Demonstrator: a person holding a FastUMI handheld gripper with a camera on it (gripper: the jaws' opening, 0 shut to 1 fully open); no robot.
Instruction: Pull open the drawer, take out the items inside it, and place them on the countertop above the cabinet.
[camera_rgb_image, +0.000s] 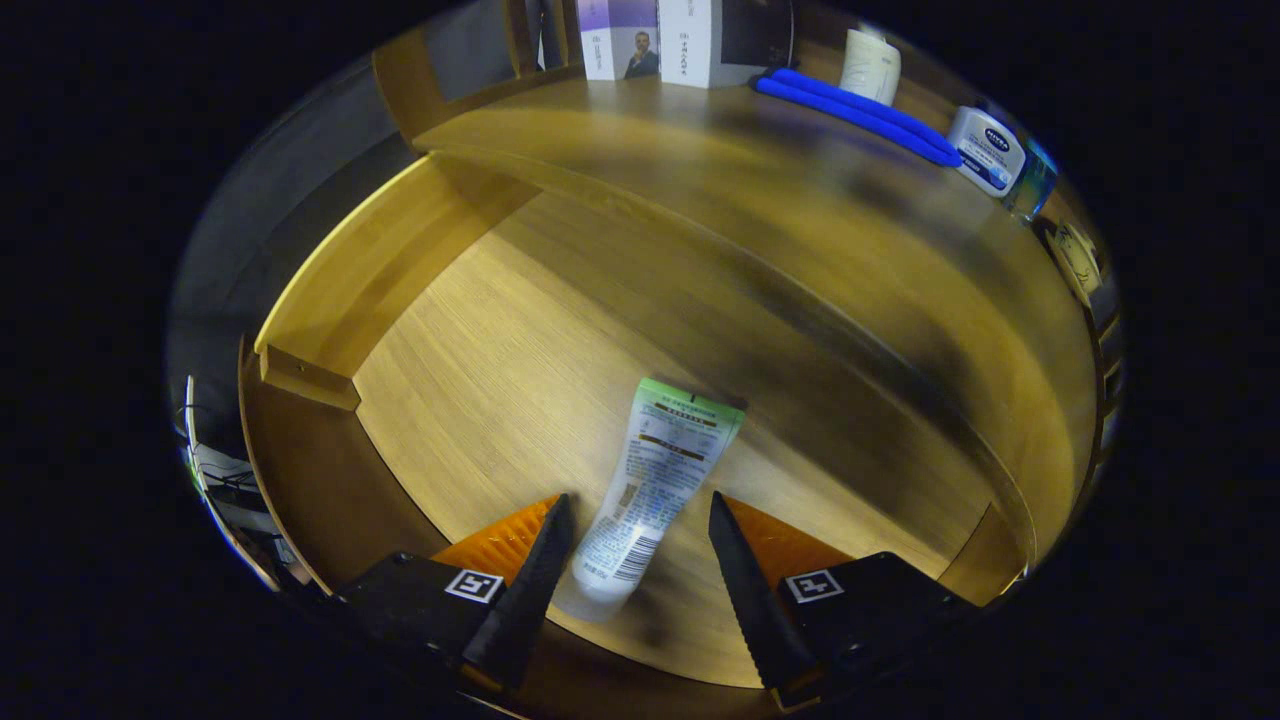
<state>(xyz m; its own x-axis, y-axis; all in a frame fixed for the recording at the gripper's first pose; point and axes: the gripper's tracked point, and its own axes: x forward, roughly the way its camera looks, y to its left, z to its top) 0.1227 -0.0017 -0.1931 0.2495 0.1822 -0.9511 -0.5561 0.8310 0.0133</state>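
The wooden drawer (370, 260) stands pulled open below the countertop (700, 170). A white tube with a green crimped end (665, 465) lies on the drawer's floor, cap end towards me. My gripper (638, 500) is open and hangs over the drawer, with the tube's lower half between its fingers. The left finger (535, 570) is close beside the tube; the right finger (745, 570) stands a clear gap away. Neither finger presses on it.
On the countertop's far side lie a blue folded strip (850, 110), a white container with a dark label (987, 150), a white cup-like thing (870, 65) and two upright boxes (650, 40). The drawer's front wall (320, 480) is near my left finger.
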